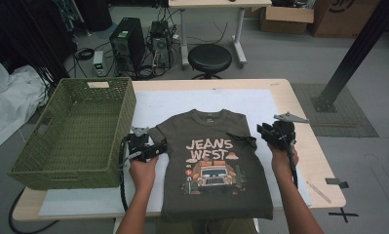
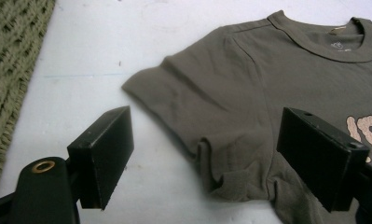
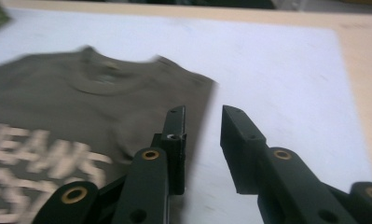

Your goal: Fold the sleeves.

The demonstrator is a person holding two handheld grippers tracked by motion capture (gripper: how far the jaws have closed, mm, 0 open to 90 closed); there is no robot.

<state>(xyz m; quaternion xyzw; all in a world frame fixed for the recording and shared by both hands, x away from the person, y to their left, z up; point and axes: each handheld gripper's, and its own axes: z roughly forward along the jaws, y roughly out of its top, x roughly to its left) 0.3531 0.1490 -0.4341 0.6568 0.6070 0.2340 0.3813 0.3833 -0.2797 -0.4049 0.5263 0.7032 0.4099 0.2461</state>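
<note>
Olive T-shirt (image 1: 214,163) flat on white mat (image 1: 260,105), left gripper (image 1: 150,148) open astride its left sleeve, right gripper (image 1: 272,134) raised at right edge, jaws slightly apart and empty, green basket (image 1: 72,131) far left.

Olive printed T-shirt (image 1: 212,161) — flat, face-up — on white mat.
</note>
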